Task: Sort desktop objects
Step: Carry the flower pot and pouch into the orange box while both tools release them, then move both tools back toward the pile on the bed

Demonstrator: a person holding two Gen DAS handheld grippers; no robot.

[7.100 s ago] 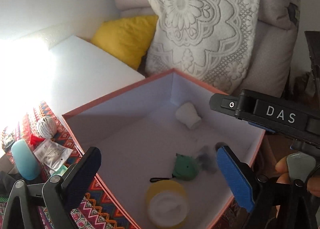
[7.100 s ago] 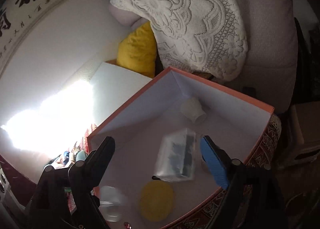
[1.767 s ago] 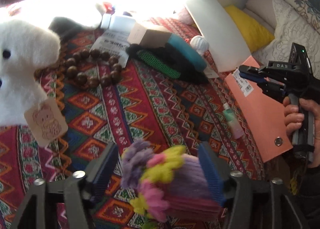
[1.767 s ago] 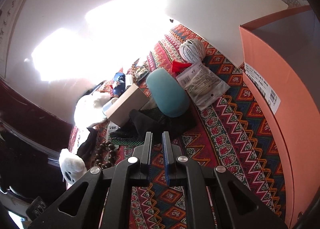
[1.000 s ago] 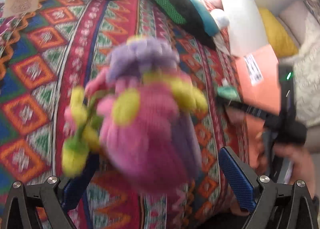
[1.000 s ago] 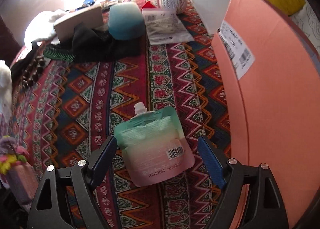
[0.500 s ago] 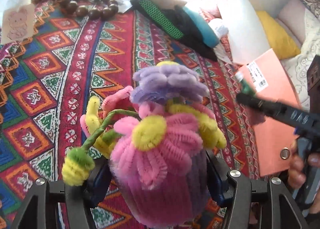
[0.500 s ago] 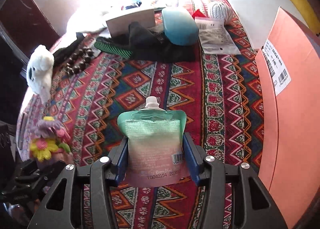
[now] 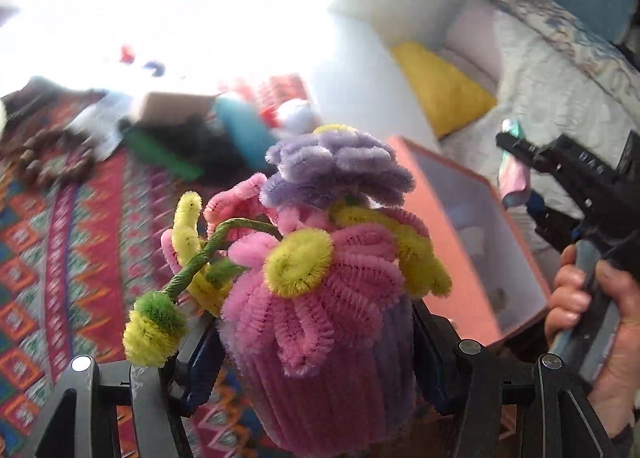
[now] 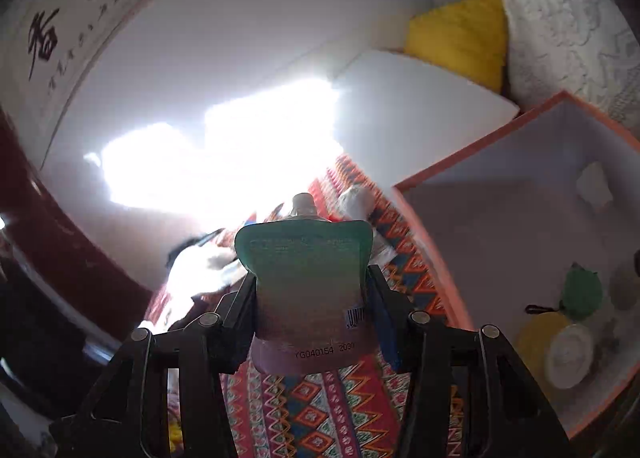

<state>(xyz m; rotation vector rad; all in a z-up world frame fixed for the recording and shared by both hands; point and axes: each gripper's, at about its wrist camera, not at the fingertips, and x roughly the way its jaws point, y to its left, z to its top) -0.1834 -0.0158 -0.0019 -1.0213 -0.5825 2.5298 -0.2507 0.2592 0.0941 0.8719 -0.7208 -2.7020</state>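
Left wrist view: the desk (image 9: 80, 242), under a patterned cloth, fills the left; the salmon box (image 9: 436, 218) stands open at its right edge. The left hand-held gripper (image 9: 316, 354) is clamped on a pipe-cleaner flower pot (image 9: 320, 338), raised clear of the cloth. At right, a hand (image 9: 600, 322) carries the right hand-held gripper (image 9: 520, 162), aloft near the box with a pouch tip showing.

Right wrist view: the box (image 10: 520, 218) lies to the right, open, its floor holding a yellow tape roll (image 10: 536, 338), a green pendant (image 10: 582, 292) and a white lump (image 10: 594, 186). The right hand-held gripper (image 10: 310, 298) grips a spouted pouch (image 10: 308, 282) by its sides, spout upward, above the cloth beside the box wall.

Step in hand, as judged: both items are in carriage toward the box. The next move calls for bringing each over the rim and letting go above bare floor, with the pouch nearer; the flower pot's loose stems may snag the rim.

Between views: only the right wrist view shows the box contents clearly. Only the left wrist view shows the remaining desk clutter, blurred, including a teal case (image 9: 244, 130) and dark beads (image 9: 36, 158), and both grippers together.
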